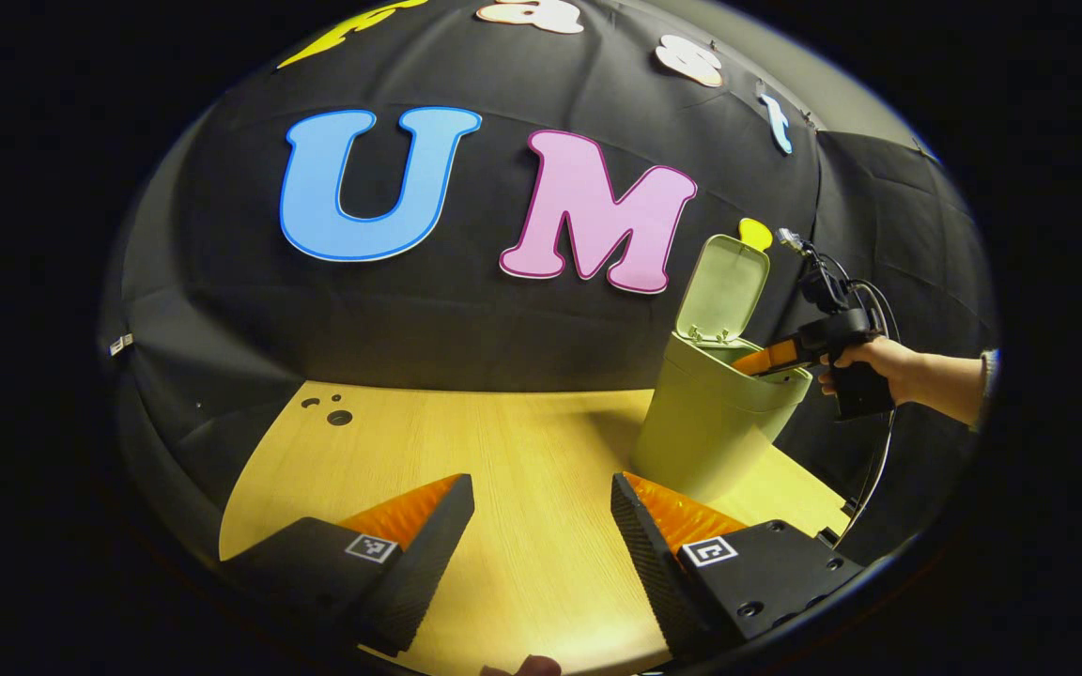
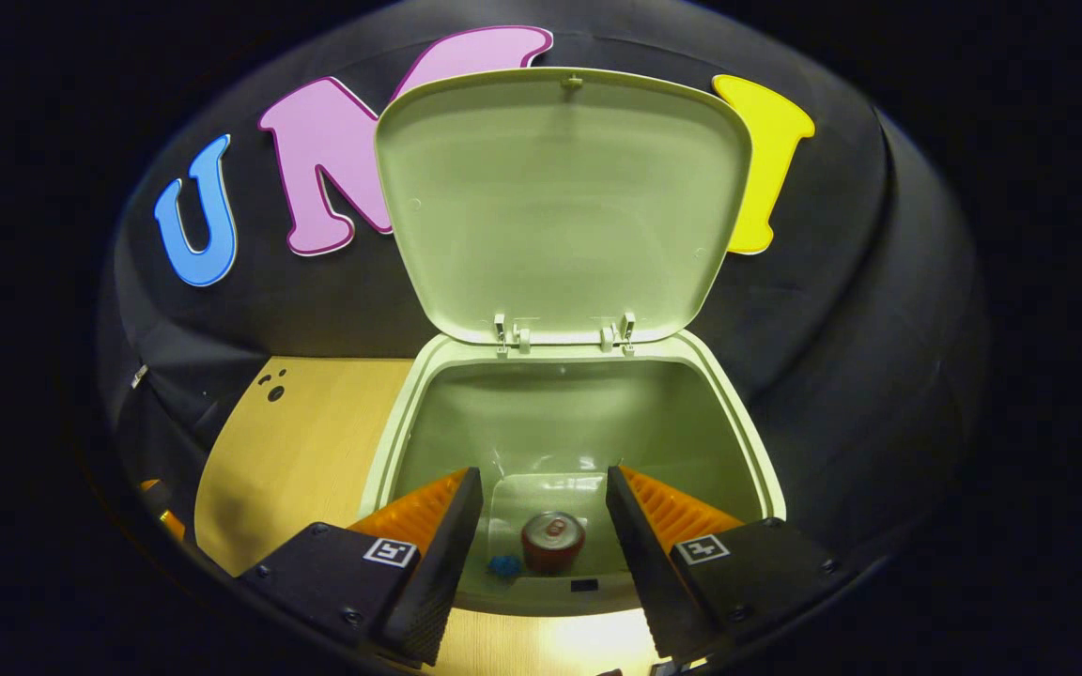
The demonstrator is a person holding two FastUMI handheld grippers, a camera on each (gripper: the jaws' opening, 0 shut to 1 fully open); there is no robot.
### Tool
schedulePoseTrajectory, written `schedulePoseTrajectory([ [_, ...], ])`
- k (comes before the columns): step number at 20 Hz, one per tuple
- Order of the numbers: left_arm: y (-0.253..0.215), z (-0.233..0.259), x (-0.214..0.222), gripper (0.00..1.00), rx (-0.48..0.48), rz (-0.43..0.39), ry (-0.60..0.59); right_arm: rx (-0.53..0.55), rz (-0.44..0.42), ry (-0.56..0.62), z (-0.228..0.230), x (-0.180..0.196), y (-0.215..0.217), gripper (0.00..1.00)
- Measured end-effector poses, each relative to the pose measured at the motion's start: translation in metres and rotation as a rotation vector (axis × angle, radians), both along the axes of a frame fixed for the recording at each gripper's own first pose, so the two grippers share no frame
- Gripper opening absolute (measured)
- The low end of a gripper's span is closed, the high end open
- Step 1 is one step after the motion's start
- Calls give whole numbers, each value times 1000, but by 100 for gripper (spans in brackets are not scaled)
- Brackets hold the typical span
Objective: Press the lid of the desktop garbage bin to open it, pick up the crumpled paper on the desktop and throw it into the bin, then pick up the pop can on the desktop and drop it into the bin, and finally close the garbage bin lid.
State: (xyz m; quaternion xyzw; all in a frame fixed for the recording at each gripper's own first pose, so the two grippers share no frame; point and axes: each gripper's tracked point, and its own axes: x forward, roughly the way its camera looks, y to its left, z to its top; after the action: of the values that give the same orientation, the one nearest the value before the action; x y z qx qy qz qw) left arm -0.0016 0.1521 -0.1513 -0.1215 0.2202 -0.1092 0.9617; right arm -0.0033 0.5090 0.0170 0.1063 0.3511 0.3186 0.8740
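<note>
Your right gripper (image 2: 541, 526) hangs over the open bin (image 2: 748, 451), fingers spread and empty; the pop can (image 2: 552, 540) lies on the bin floor beside a small blue scrap. Dropping looks done, so closing comes next: lift clear of the rim, then push the upright lid (image 2: 560, 197) down. Your left gripper (image 1: 541, 526) waits released above bare tabletop (image 1: 522, 441), well clear of the bin.

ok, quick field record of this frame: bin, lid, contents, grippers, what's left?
bin: garbage bin, standing on the table
lid: lid up, open
contents: pop can upright on the bin floor, small blue item beside it
right gripper: open, over the bin mouth
left gripper: open, over bare table
remaining: close the lid
</note>
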Motion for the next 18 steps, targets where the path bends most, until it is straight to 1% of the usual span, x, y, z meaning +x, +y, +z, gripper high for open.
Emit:
schedulePoseTrajectory([
  [5,0,2,0,94,5,-3,-3,45,-18,-23,19,-5,-12,84],
  [8,-3,2,-1,94,4,-10,-4,100,-44,-66,47,-4,-24,83],
  [9,-4,2,-1,94,5,-12,-3,123,-55,-94,60,-1,-29,83],
  [10,-5,2,-2,94,5,-14,-3,145,-68,-126,84,-1,-33,84],
  [15,-9,2,-4,94,3,-22,-2,250,-151,-322,177,33,-59,84],
  [18,-12,2,-5,94,1,-27,-4,250,-179,-406,214,58,-68,83],
])
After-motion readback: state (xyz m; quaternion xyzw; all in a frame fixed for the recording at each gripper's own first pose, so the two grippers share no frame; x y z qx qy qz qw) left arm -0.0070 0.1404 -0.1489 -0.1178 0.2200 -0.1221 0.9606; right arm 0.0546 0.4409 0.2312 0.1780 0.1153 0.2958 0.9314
